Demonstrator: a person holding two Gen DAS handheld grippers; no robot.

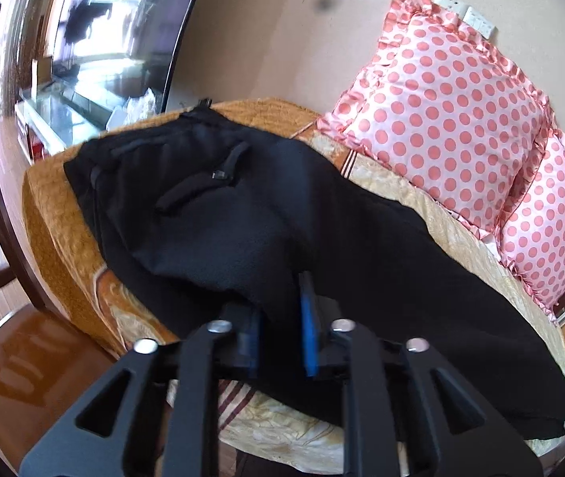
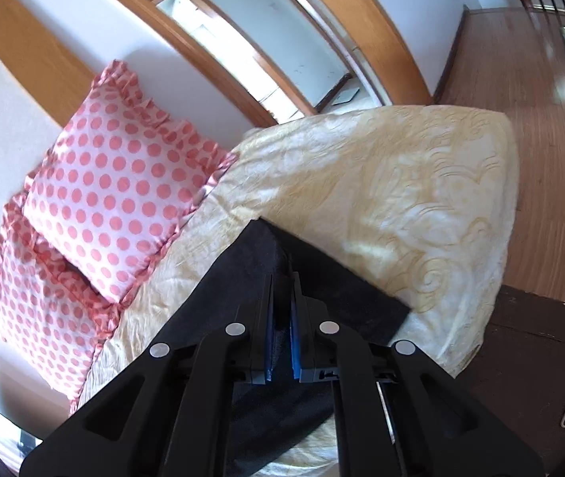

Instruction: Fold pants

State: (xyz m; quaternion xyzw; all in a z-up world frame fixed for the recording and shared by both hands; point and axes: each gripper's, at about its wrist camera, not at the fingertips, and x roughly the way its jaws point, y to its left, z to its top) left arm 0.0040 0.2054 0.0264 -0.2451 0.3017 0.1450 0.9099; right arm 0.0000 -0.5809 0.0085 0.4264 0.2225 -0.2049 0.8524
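Black pants (image 1: 242, 206) lie stretched across a yellow patterned bedspread (image 1: 55, 218), waistband and drawstring at the far left end. My left gripper (image 1: 282, 302) is shut on a fold of the pants near their middle; its blue pads (image 1: 308, 318) pinch the cloth. In the right wrist view the leg end of the pants (image 2: 346, 286) lies on the bedspread (image 2: 401, 183). My right gripper (image 2: 282, 290) is shut on the black fabric near the hem, and cloth bunches up between its pads (image 2: 295, 338).
Two pink polka-dot pillows (image 1: 441, 119) lean on the wall behind the pants, also in the right wrist view (image 2: 111, 183). A wooden chair (image 1: 24, 349) stands at the bed's left end. Wooden floor (image 2: 540, 79) lies beyond the bed's right edge. A dark table (image 2: 540, 357) is at the right.
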